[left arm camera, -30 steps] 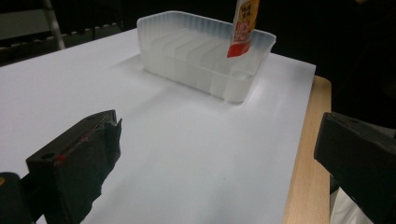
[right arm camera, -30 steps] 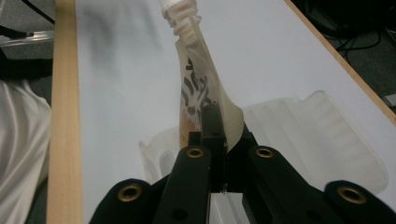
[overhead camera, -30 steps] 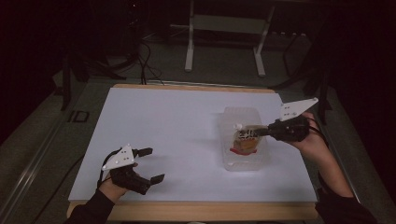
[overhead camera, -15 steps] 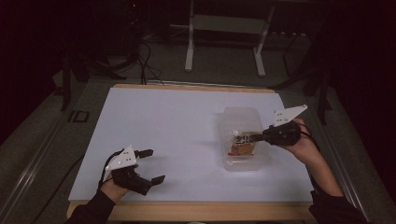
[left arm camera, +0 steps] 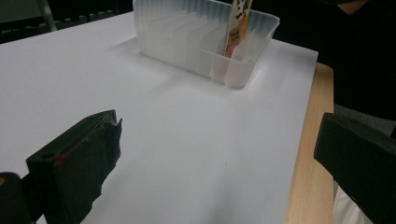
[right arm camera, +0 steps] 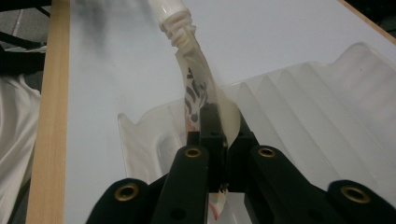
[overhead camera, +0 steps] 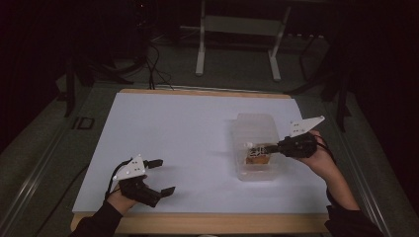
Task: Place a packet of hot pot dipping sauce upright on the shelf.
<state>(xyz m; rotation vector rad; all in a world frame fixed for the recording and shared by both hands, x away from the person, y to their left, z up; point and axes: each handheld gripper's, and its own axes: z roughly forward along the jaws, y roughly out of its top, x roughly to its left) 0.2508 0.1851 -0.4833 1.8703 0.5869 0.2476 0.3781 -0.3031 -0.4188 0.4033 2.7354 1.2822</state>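
While left gripper (overhead camera: 161, 176) gapes empty, right gripper (right arm camera: 219, 140) pinches pouch (right arm camera: 201, 88) over ribbed tray (right arm camera: 327, 107).

Left gripper (overhead camera: 161, 176) rests with jaws spread; right gripper (overhead camera: 269, 147) jaws clamped.

The room is dim, its far side almost black. A white-topped worktop (overhead camera: 188, 143) with a pale wooden edge (overhead camera: 207, 223) stands on a grey-green floor (overhead camera: 54, 143). Beyond it stand a white metal frame's legs (overhead camera: 200, 44), with dark cables (overhead camera: 153, 61) trailing nearby.
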